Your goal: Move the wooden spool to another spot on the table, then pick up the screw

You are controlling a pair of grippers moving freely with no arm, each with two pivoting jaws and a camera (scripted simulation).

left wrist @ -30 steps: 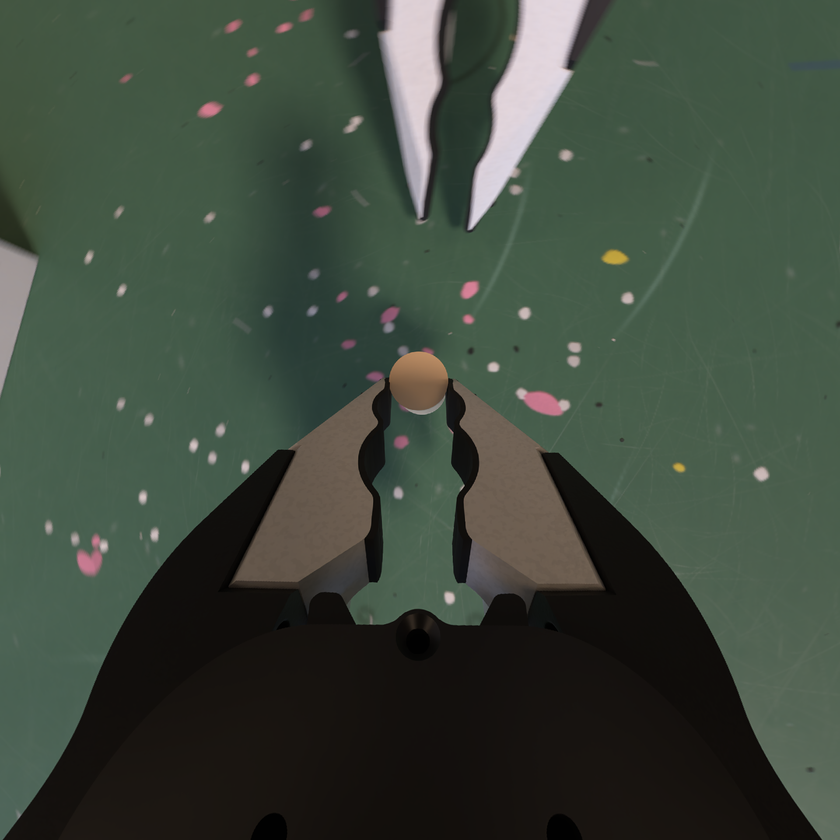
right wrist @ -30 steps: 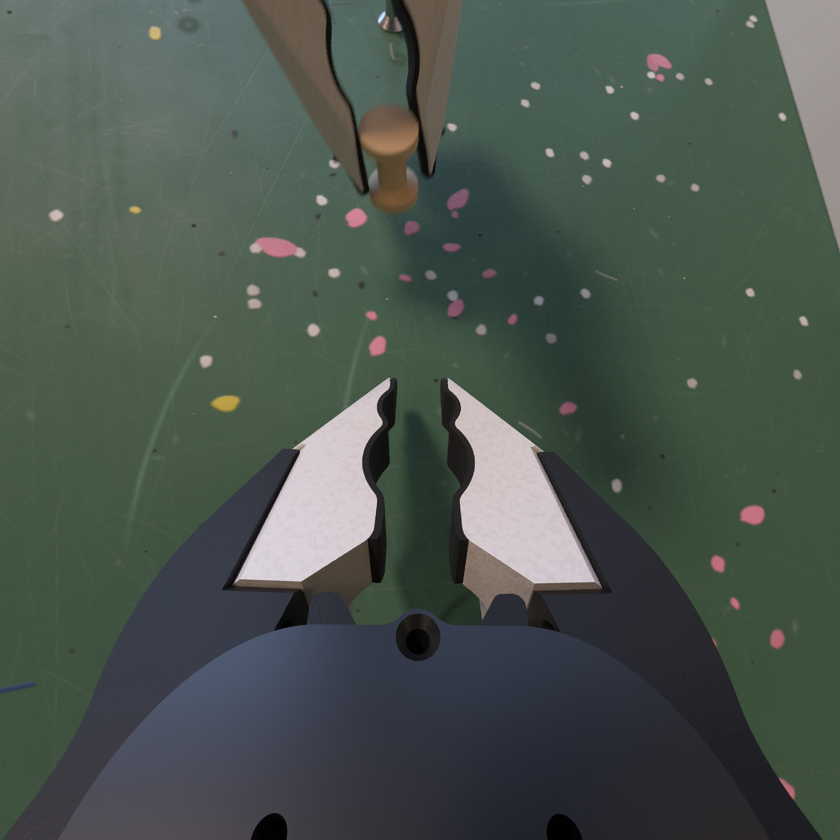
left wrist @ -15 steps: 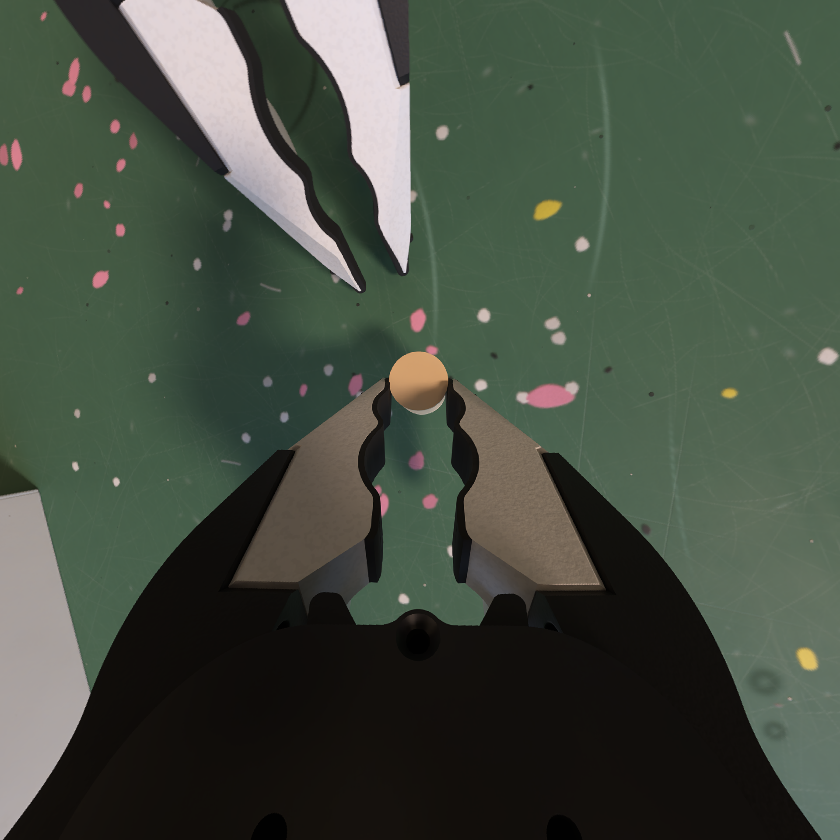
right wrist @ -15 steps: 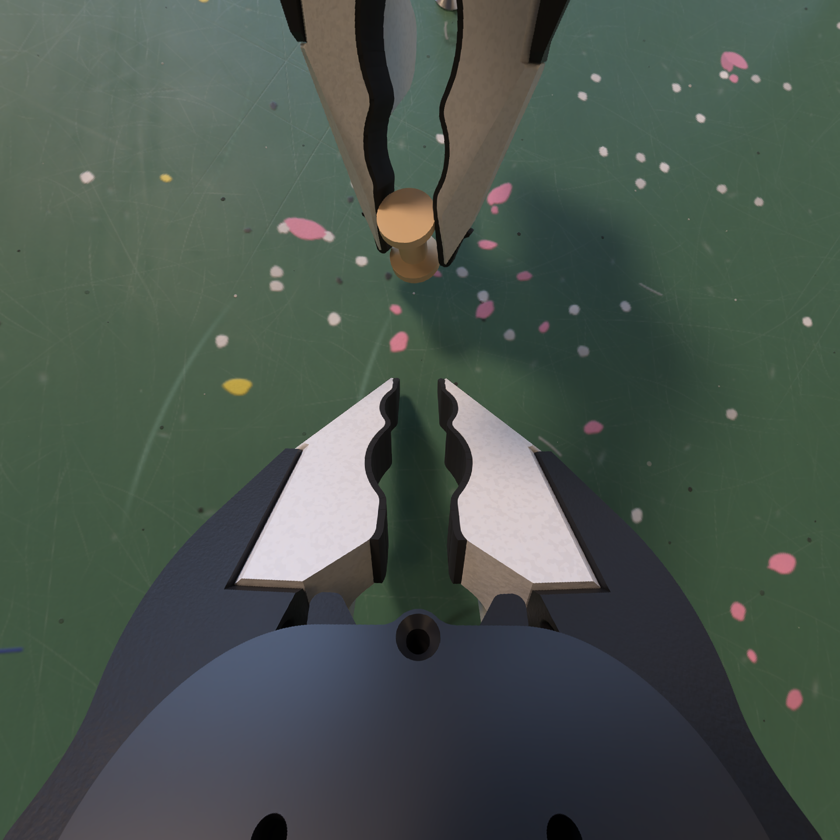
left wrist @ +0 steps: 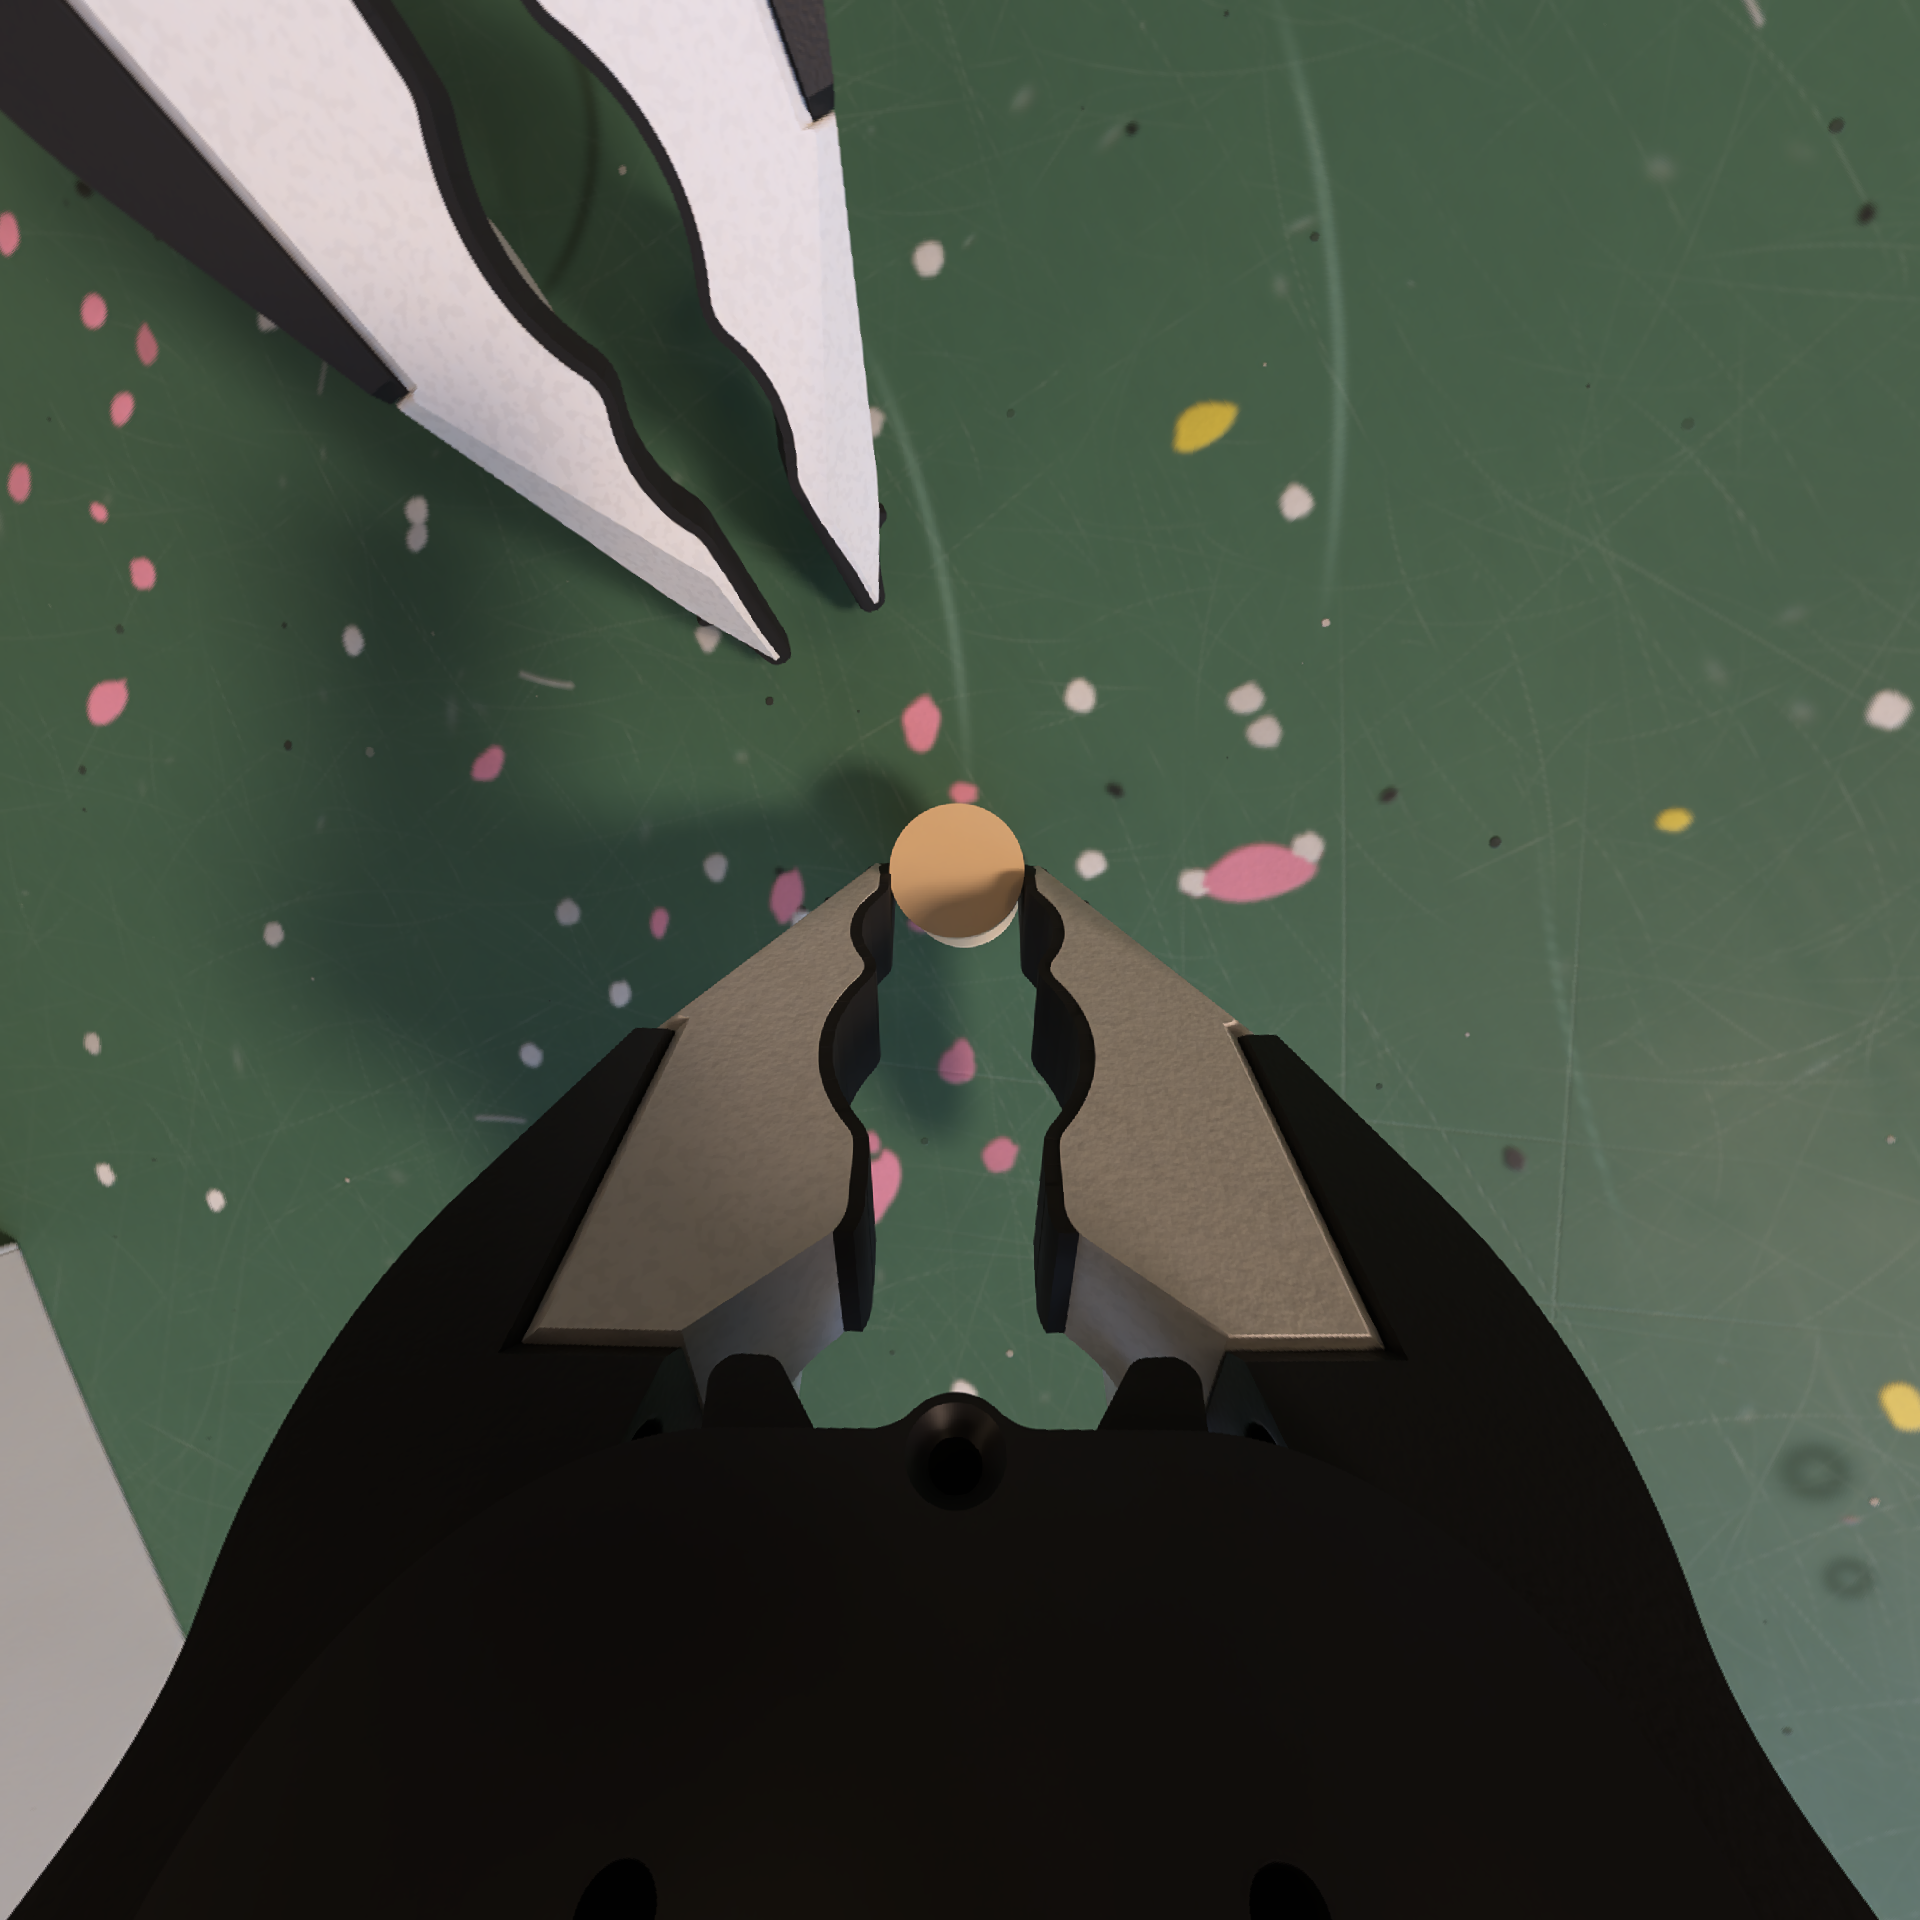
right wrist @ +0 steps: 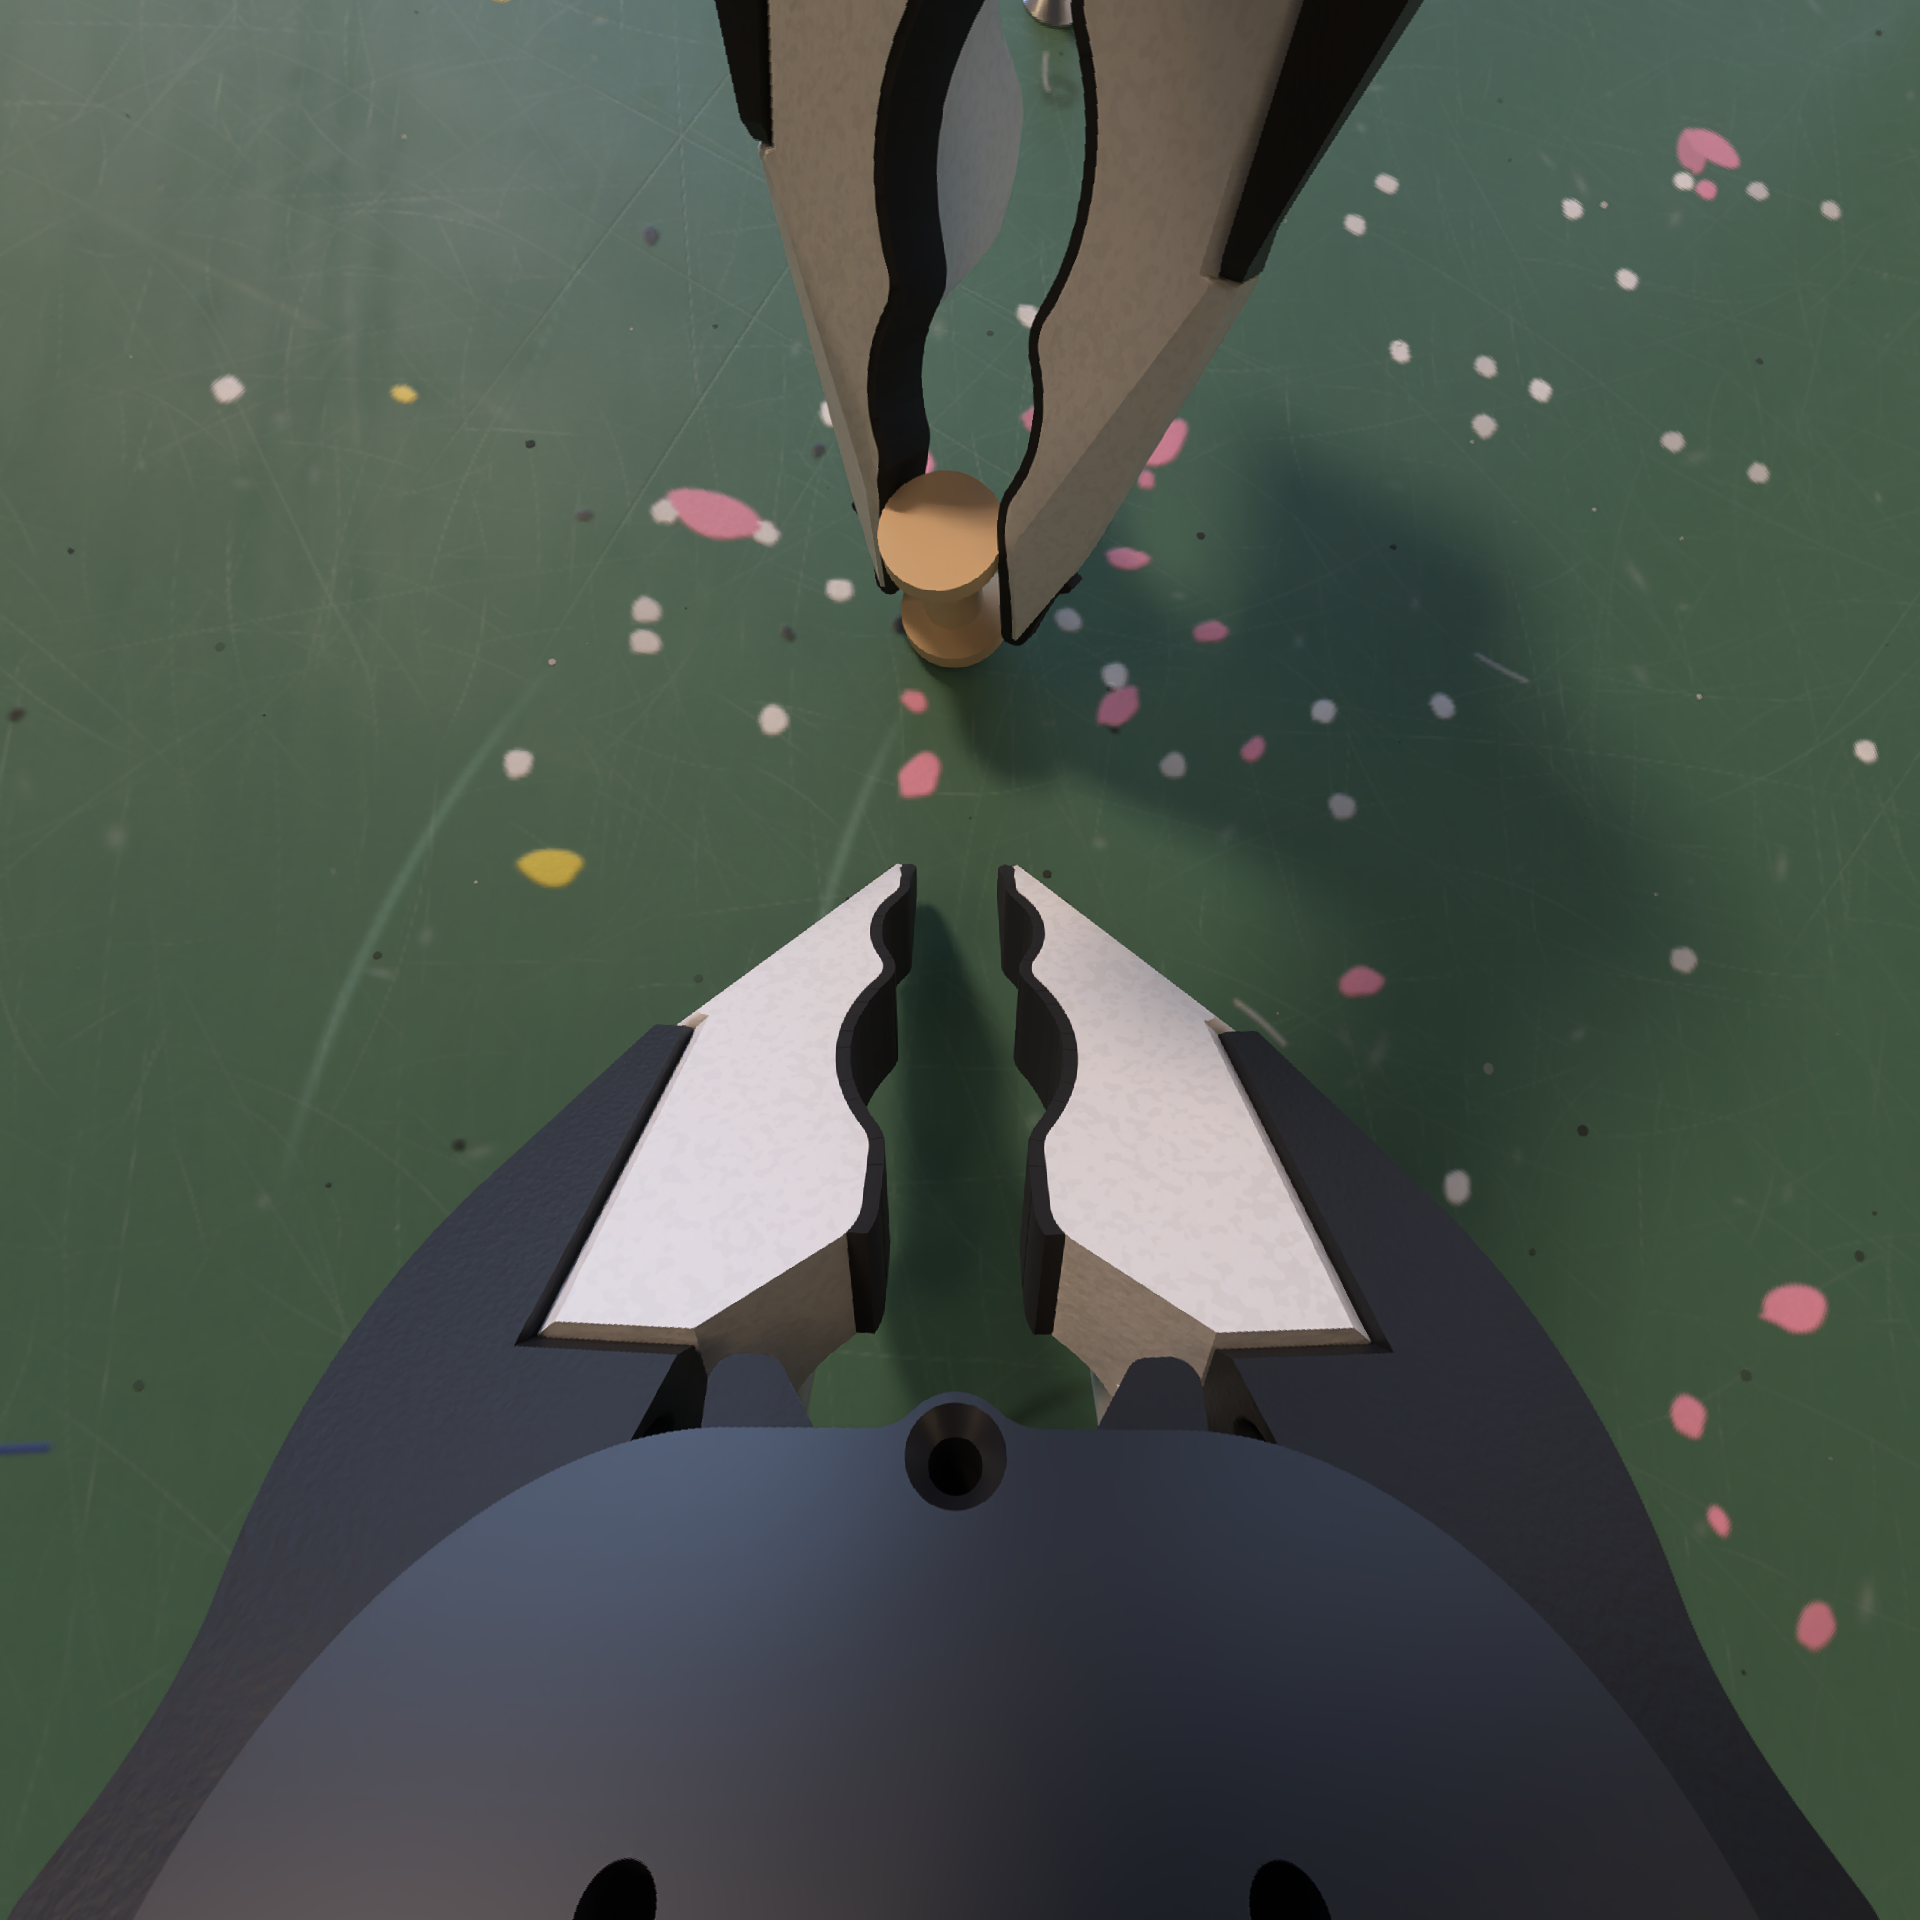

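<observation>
My left gripper [left wrist: 956,883] is shut on the wooden spool [left wrist: 956,868], a tan spool with round flanges, gripping its top flange between the fingertips. In the right wrist view the spool [right wrist: 940,566] stands upright in the left gripper [right wrist: 940,592], its lower flange at or just above the green table [right wrist: 312,727]. My right gripper [right wrist: 956,878] is empty, its jaws a narrow gap apart, facing the spool from a short distance. It also shows in the left wrist view [left wrist: 826,629]. A bit of the metal screw [right wrist: 1047,8] shows at the top edge, behind the left gripper.
The green table top [left wrist: 1455,623] is scratched and speckled with pink, white and yellow paint spots. A pale grey area [left wrist: 62,1507] beyond the table's edge shows at the lower left of the left wrist view.
The left gripper has carried the spool toward the right gripper and lower, close to the table. The two grippers now stand nearer each other. The right gripper's jaws have not changed.
</observation>
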